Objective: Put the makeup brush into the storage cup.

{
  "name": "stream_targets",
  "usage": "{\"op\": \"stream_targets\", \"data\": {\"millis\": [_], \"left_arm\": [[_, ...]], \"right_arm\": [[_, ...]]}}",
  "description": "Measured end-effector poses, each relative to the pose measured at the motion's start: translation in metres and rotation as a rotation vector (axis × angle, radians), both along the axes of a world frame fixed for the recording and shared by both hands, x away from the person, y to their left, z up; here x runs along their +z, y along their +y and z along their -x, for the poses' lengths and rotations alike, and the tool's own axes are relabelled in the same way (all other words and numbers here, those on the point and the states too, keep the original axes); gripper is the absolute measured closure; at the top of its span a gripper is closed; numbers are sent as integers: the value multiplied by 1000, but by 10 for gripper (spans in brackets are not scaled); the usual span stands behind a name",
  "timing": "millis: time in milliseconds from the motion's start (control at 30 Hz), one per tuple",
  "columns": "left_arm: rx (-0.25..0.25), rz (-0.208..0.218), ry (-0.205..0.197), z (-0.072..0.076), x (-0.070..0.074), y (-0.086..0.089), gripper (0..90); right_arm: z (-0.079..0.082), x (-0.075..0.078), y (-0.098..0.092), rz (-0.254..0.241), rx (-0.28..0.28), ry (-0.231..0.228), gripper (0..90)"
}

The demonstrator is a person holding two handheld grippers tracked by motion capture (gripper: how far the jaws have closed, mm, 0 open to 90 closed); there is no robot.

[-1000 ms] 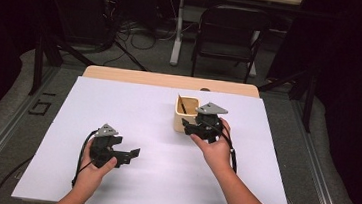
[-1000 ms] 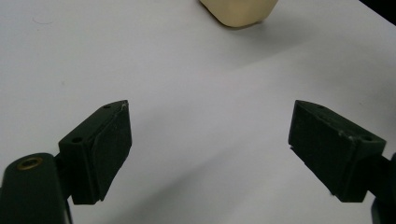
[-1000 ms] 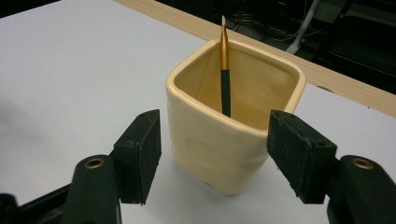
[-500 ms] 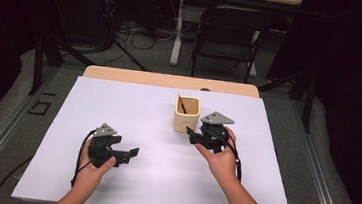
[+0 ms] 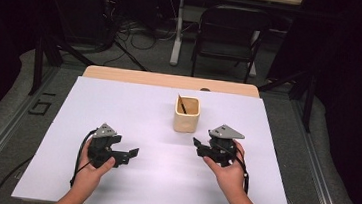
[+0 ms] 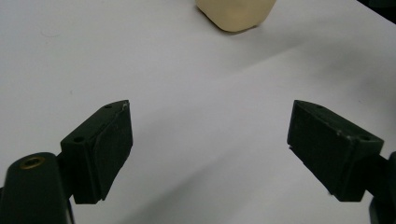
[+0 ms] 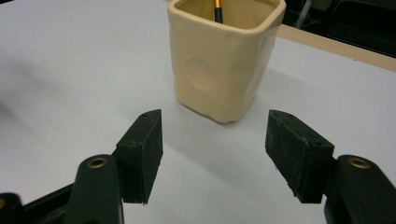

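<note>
Holding both grippers low over the white surface [image 5: 142,113], nothing in either one. Right gripper [image 5: 199,147] sits just beside the cream cup [image 5: 187,115], on the near-right side of it, apart from it. Its jaws are spread wide with bare surface between them; in the right gripper view the cup [image 7: 224,60] stands just ahead of the jaw tips, upright, not touched. A dark pen or pencil [image 5: 182,105] with an orange band leans inside the cup, tip up against the rim; exact type too small to tell. Left gripper [image 5: 131,156] is well apart from the cup, near the front left of the surface, jaws also spread wide and empty. In the left gripper view the cup [image 6: 236,14] shows at the top edge, far ahead of the jaws. Cup sits right of centre on the surface, toward the far half. A folding chair [image 5: 231,31] stands on the floor beyond the far edge.
</note>
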State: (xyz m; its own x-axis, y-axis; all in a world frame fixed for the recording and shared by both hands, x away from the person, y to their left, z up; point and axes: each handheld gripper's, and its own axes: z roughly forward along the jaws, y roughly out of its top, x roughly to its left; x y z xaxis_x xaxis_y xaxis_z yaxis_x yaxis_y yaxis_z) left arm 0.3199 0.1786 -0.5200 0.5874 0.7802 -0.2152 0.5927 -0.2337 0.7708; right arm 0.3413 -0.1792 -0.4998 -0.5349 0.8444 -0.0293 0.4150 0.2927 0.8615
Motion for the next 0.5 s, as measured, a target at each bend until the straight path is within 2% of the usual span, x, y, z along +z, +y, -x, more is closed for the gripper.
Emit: {"op": "stream_targets", "data": {"millis": [333, 500], "left_arm": [[-3, -2, -41, 5, 3, 15, 145], [-1, -4, -54, 9, 2, 25, 146]], "right_arm": [[22, -13, -24, -31, -26, -6, 360], [32, -18, -36, -14, -35, -27, 358]]}}
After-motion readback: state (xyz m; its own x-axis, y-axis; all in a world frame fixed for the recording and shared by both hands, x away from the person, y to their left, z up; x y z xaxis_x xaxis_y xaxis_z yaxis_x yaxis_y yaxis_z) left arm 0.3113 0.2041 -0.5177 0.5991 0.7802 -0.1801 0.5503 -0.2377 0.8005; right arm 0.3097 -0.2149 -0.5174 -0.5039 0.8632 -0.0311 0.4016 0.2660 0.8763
